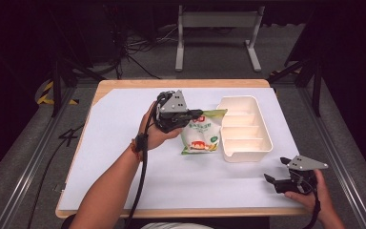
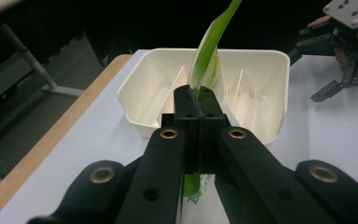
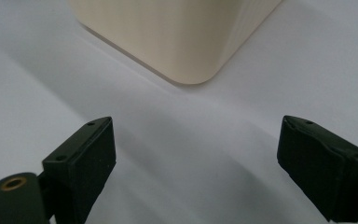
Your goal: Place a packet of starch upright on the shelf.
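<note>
Snack bag (image 1: 201,134) pinched in left gripper (image 1: 194,114), beside tray (image 1: 262,143)

High view: above table's near edge, facing forward and down, far enough to take in whole white table (image 1: 124,181). Left gripper view: close, looking along own jaws into cream divided tray (image 2: 270,65). Right gripper view: low, very close, facing tray corner (image 3: 186,46). All three share tray (image 1: 267,143).

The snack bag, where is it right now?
In the high view the snack bag sits mid-table, pinched at its edge by the left claw, just left of the cream tray.
</note>
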